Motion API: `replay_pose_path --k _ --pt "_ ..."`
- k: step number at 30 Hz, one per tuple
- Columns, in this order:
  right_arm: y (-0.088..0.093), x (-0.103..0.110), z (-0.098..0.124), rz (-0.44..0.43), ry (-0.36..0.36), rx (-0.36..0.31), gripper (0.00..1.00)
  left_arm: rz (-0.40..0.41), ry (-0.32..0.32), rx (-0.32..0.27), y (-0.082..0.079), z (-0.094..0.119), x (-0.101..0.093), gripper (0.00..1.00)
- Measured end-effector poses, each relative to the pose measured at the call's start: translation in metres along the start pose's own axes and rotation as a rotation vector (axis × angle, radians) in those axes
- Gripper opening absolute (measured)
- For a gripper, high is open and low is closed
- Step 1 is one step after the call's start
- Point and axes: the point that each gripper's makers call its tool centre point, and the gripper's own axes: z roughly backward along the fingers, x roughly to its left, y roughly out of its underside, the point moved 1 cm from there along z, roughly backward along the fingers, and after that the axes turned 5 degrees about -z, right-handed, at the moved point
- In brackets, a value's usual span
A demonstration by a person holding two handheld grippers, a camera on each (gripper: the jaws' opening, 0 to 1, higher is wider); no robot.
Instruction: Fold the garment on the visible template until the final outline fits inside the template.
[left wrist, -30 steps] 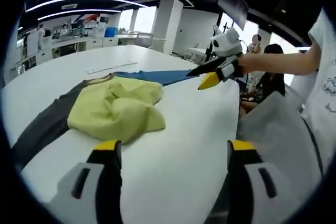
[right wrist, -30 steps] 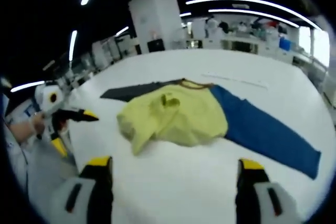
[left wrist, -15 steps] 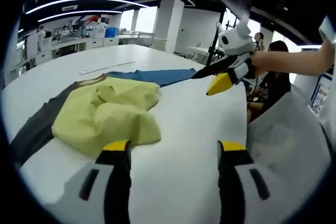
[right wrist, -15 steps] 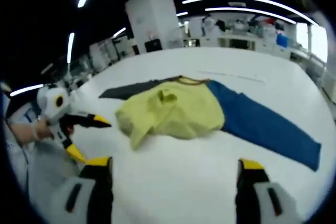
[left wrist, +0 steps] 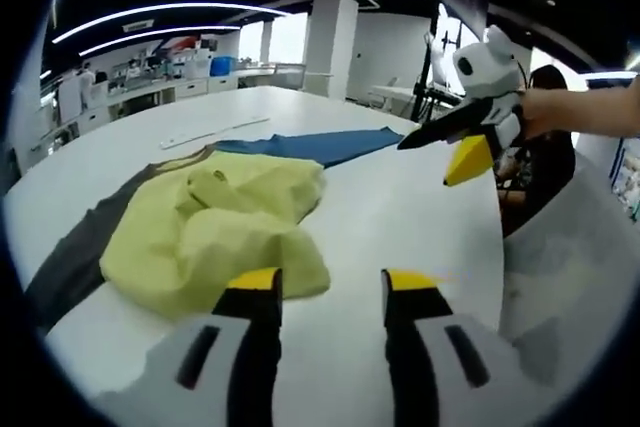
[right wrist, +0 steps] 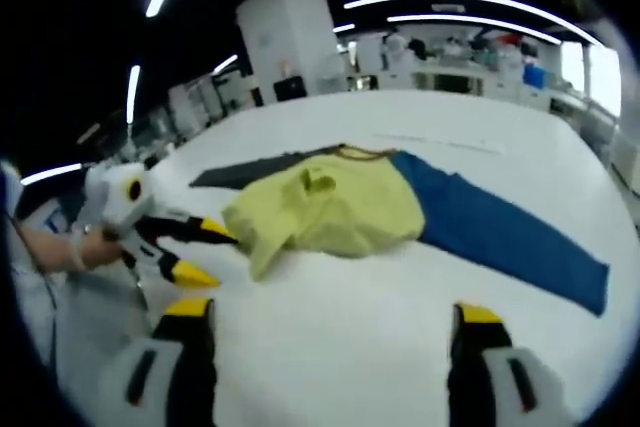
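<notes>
One garment [left wrist: 215, 232], two grippers, one table [left wrist: 400, 217], one thin strip [left wrist: 215, 133].

The garment is yellow in the middle, with a dark grey sleeve [left wrist: 80, 247] and a blue sleeve [left wrist: 310, 145]. The yellow part is crumpled and bunched up on the white table, and both sleeves lie flat, spread out to opposite sides. In the right gripper view the blue sleeve [right wrist: 505, 237] runs to the right of the yellow bunch [right wrist: 330, 209] and the grey sleeve [right wrist: 250, 169] to the left behind it. I can't make out a template outline on the table.

Your left gripper [left wrist: 328, 287] is just at the near edge of the yellow bunch; the left jaw tip overlaps the cloth edge in its own view, but I can't tell whether it touches. The jaws are parted with a narrow gap and nothing between them. In the right gripper view, the left gripper [right wrist: 205, 252] sits just beside the left edge of the yellow part, with its yellow tips apart.

Your right gripper [right wrist: 325, 315] has its jaws spread wide and holds nothing, with bare table between it and the garment. In the left gripper view, the right gripper [left wrist: 455, 147] hovers above the table near the end of the blue sleeve, apart from the cloth.

The thin white strip lies on the table beyond the garment.
</notes>
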Motion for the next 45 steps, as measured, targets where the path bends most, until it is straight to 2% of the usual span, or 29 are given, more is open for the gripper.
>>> replay_pose_path --k 9,22,27,31,32,33,35,39,45 --pt "0.009 0.004 0.003 0.017 0.000 0.029 0.96 -0.025 -0.041 0.054 0.012 -0.024 0.005 0.26" --pt "0.012 0.005 0.001 0.000 -0.002 0.027 0.95 -0.048 -0.055 0.114 0.023 -0.033 0.012 0.19" --pt "0.015 0.005 0.000 -0.003 -0.005 0.032 0.95 -0.039 -0.076 0.117 0.022 -0.033 0.017 0.12" --pt "0.017 0.008 -0.002 -0.004 -0.011 0.038 0.95 -0.070 -0.089 0.127 0.023 -0.033 0.022 0.01" --pt "0.018 0.008 -0.002 -0.004 -0.012 0.038 0.94 -0.061 -0.090 0.128 0.024 -0.032 0.024 0.00" --pt "0.017 0.009 -0.003 -0.004 -0.013 0.038 0.94 -0.031 -0.116 0.129 0.025 -0.029 0.027 0.00" --pt "0.016 0.013 -0.005 -0.008 -0.025 0.035 0.92 -0.045 -0.123 0.106 0.019 -0.024 0.024 0.00" --pt "0.013 0.017 -0.011 -0.003 -0.035 0.034 0.90 -0.005 -0.131 0.078 0.011 -0.012 0.028 0.00" --pt "0.003 0.026 -0.023 0.014 -0.062 0.033 0.83 0.069 -0.177 0.029 0.003 0.011 0.045 0.00"
